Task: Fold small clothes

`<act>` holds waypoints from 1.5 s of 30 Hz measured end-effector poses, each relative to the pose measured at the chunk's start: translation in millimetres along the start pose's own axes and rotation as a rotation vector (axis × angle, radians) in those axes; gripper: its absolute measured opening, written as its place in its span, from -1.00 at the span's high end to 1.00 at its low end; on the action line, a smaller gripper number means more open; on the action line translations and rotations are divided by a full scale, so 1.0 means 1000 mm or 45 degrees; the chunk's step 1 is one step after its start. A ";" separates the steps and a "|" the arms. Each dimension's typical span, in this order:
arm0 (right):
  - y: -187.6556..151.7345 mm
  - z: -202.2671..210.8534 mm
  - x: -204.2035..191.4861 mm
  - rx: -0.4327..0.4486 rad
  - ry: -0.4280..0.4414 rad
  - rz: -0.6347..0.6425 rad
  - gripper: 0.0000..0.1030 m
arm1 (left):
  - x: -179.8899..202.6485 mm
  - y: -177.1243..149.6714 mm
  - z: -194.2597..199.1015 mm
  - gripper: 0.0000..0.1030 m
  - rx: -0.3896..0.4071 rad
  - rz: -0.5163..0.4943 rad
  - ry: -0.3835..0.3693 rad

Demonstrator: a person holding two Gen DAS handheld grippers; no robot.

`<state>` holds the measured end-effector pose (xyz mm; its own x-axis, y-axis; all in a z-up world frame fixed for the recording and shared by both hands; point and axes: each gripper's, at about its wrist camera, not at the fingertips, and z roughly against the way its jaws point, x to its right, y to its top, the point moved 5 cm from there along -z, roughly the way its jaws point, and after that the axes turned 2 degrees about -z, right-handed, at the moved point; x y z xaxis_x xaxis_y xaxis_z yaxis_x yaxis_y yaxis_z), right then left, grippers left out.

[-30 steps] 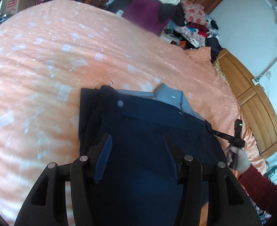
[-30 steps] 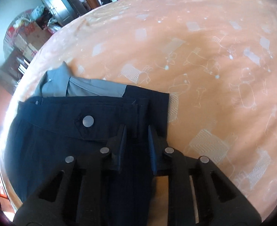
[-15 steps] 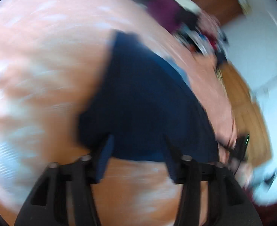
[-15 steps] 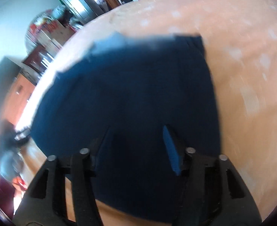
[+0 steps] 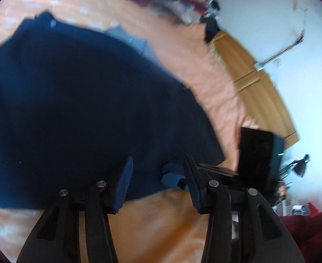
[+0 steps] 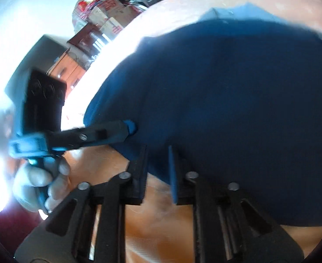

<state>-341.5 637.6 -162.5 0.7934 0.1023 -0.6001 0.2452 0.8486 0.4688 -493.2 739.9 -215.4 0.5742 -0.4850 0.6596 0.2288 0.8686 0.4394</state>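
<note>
Currently, fold step in hand, by my reading: the near hem is laid over and both tools are letting go.

Bed (image 5: 213, 70): orange patterned cover, carries everything; bare cover stays wide along its far side and near edge, so there is room to pull back toward the person.

Dark navy garment (image 5: 77, 100): lies flat across the middle of the bed, its near edge just ahead of both tools; a lighter blue-grey layer (image 5: 137, 41) peeks out at its far edge.

Wooden headboard (image 5: 255, 92): bounds the bed on the right of the left view; keep clear.

Left gripper (image 5: 157, 171): fingers spread wide, empty, over the garment's near edge.

Right gripper (image 6: 157, 164): pads parted by a narrow gap, nothing between them, at the near edge.

Next move, as judged: regrip one side edge and carry it across, which needs a low, flat approach so that only the top layer lifts.
</note>
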 end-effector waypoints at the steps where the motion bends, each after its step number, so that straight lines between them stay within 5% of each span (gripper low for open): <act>1: 0.001 0.007 0.012 0.011 -0.013 -0.026 0.83 | -0.010 -0.002 0.000 0.15 -0.007 0.027 0.026; 4: -0.001 0.043 0.058 0.043 -0.113 -0.092 0.71 | -0.030 -0.011 0.029 0.20 0.047 0.077 0.017; 9: -0.010 0.130 0.151 0.123 -0.278 -0.215 0.85 | -0.091 -0.016 0.092 0.22 0.176 0.210 0.131; 12: -0.018 0.181 0.183 0.174 -0.420 -0.283 0.68 | -0.130 -0.025 0.142 0.21 0.261 0.333 0.252; 14: -0.023 0.201 0.172 0.191 -0.532 -0.223 0.17 | -0.139 -0.028 0.169 -0.17 0.288 0.349 0.408; 15: -0.026 0.203 0.157 0.201 -0.568 -0.154 0.08 | -0.129 -0.027 0.175 -0.19 0.278 0.291 0.534; 17: -0.038 0.197 0.123 0.201 -0.641 -0.024 -0.49 | -0.093 -0.027 0.167 -0.35 0.245 0.095 0.655; 19: -0.057 0.177 0.090 0.225 -0.803 0.113 -0.83 | -0.051 -0.034 0.141 -0.66 0.234 -0.098 0.768; 20: -0.065 0.170 0.082 0.236 -0.843 0.145 -0.90 | -0.035 -0.040 0.122 -0.82 0.215 -0.160 0.847; 26: -0.107 0.129 0.094 0.153 -0.932 0.001 -0.99 | -0.025 -0.076 0.058 -0.85 0.147 -0.140 1.099; 30: -0.108 0.136 0.107 0.173 -0.922 -0.053 -1.00 | -0.032 -0.079 0.067 -1.00 0.121 -0.090 1.030; 45: -0.119 0.129 0.101 0.282 -0.866 -0.071 -1.00 | -0.014 -0.073 0.031 -1.00 0.170 -0.125 1.005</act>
<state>-218.8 479.7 -195.5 0.9302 -0.3457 -0.1235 0.3455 0.7106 0.6129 -542.4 680.1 -238.1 0.9538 -0.3002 0.0108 0.2397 0.7821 0.5752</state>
